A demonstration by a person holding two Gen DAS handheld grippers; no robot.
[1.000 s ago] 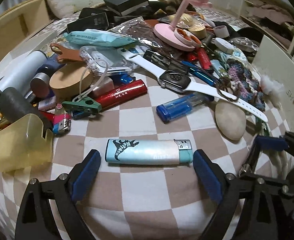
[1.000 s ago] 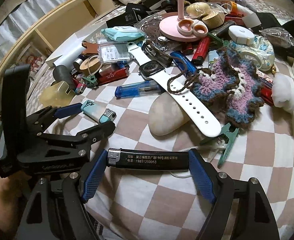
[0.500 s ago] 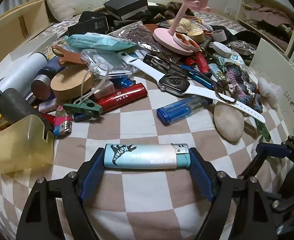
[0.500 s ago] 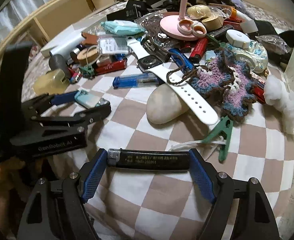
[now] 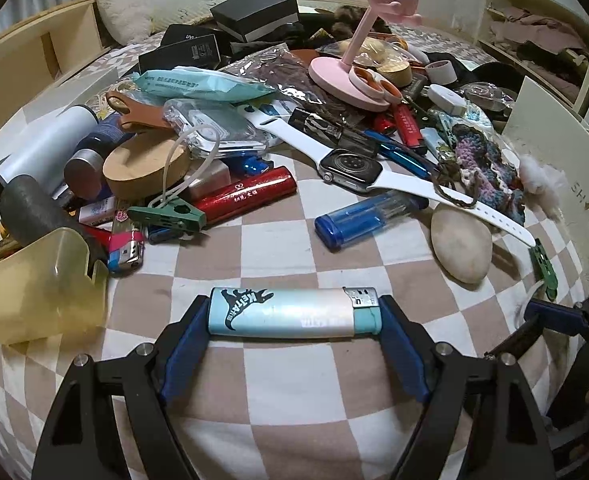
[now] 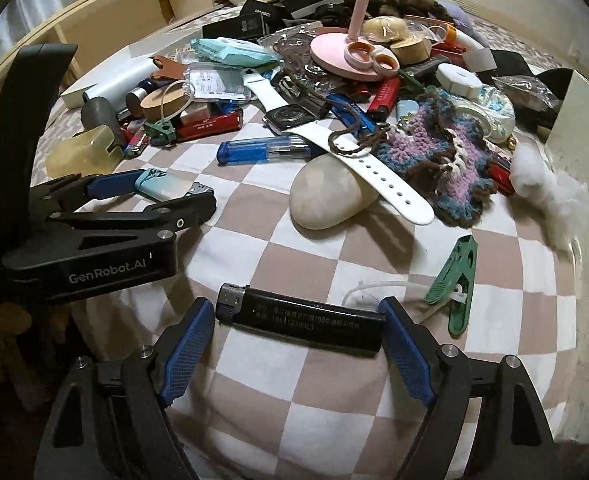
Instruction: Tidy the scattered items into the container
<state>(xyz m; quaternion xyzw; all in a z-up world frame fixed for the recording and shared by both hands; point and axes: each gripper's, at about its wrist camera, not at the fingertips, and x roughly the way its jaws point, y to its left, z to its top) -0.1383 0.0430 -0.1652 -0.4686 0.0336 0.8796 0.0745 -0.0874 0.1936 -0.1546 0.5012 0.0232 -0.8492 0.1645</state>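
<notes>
My left gripper (image 5: 294, 316) is shut on a light blue lighter with a kangaroo print (image 5: 290, 313), gripped end to end between its blue pads and held just above the checkered cloth. In the right wrist view the same gripper (image 6: 150, 192) and lighter (image 6: 156, 184) show at the left. My right gripper (image 6: 298, 320) is shut on a black lighter (image 6: 302, 322), also gripped end to end. A white shoe box (image 5: 562, 172) stands at the right.
A pile of items covers the far cloth: blue transparent lighter (image 5: 368, 220), white-strapped smartwatch (image 5: 352, 166), beige stone (image 5: 460, 246), red lighter (image 5: 246, 196), crochet piece (image 6: 446, 152), green clip (image 6: 456, 278), yellow cup (image 5: 42, 288), pink stand (image 5: 354, 76), cotton tuft (image 6: 546, 192).
My left gripper closed its pads onto the light blue lighter and lifted it slightly. My right gripper kept the black lighter and rose a little, the lighter now tilted.
</notes>
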